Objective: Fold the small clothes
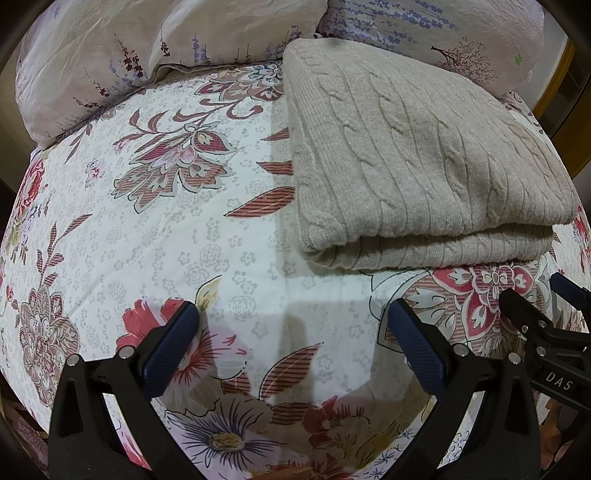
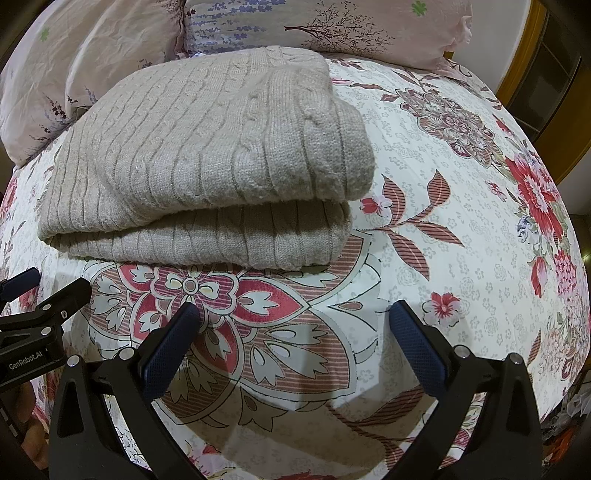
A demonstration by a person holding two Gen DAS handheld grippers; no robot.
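Observation:
A beige cable-knit sweater [image 1: 413,147] lies folded in a thick stack on the floral bedsheet [image 1: 177,229], to the front right of my left gripper. In the right wrist view the sweater [image 2: 207,158] lies ahead and left. My left gripper [image 1: 293,314] is open and empty, hovering over the sheet just short of the sweater's near edge. My right gripper [image 2: 295,314] is open and empty over the sheet, near the folded edge. The right gripper also shows at the right edge of the left wrist view [image 1: 535,295]; the left gripper shows at the left edge of the right wrist view [image 2: 55,284].
Pillows with a lavender print [image 1: 110,48] lean along the back of the bed, behind the sweater; they also show in the right wrist view [image 2: 332,26]. A wooden frame [image 2: 524,55] stands at the far right. The bed edge drops off to the right [image 2: 569,369].

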